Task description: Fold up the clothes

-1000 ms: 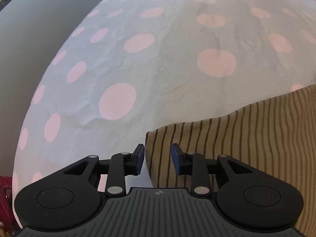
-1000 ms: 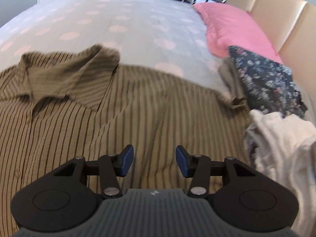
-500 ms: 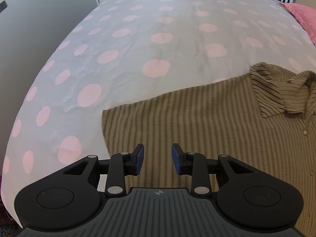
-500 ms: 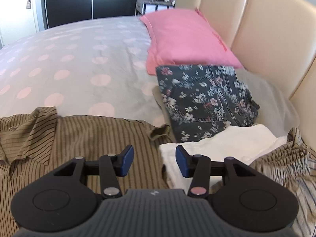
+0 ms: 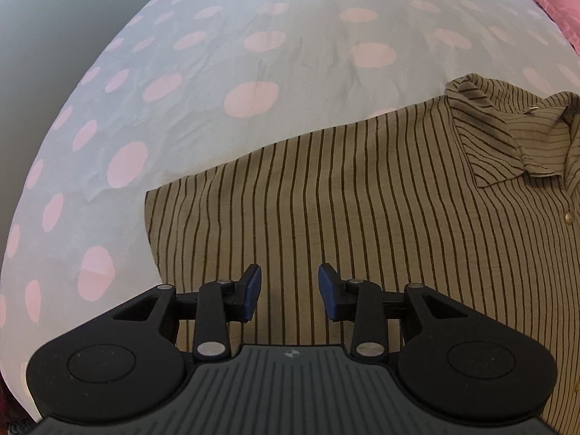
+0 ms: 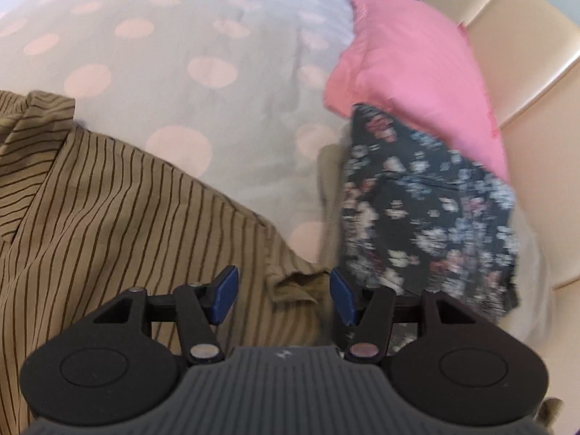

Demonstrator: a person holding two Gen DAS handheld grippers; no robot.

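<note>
An olive shirt with dark stripes (image 5: pixel 362 199) lies spread flat on the bed, its collar (image 5: pixel 507 137) at the right of the left wrist view. My left gripper (image 5: pixel 289 291) is open and empty over the shirt's left part, near its left edge. In the right wrist view the same shirt (image 6: pixel 108 199) fills the left side. My right gripper (image 6: pixel 282 291) is open and empty over a crumpled sleeve end (image 6: pixel 293 284) at the shirt's right edge.
The bed has a white sheet with pink dots (image 5: pixel 253 54). A pink pillow (image 6: pixel 417 72) lies against a cream headboard (image 6: pixel 525 36). A dark floral garment (image 6: pixel 427 210) lies right of the shirt, beside the right gripper.
Both views have shifted. The left gripper moved a little down over the shirt's left part. The right gripper swung back left and down onto the shirt's sleeve end. Both stayed open.
</note>
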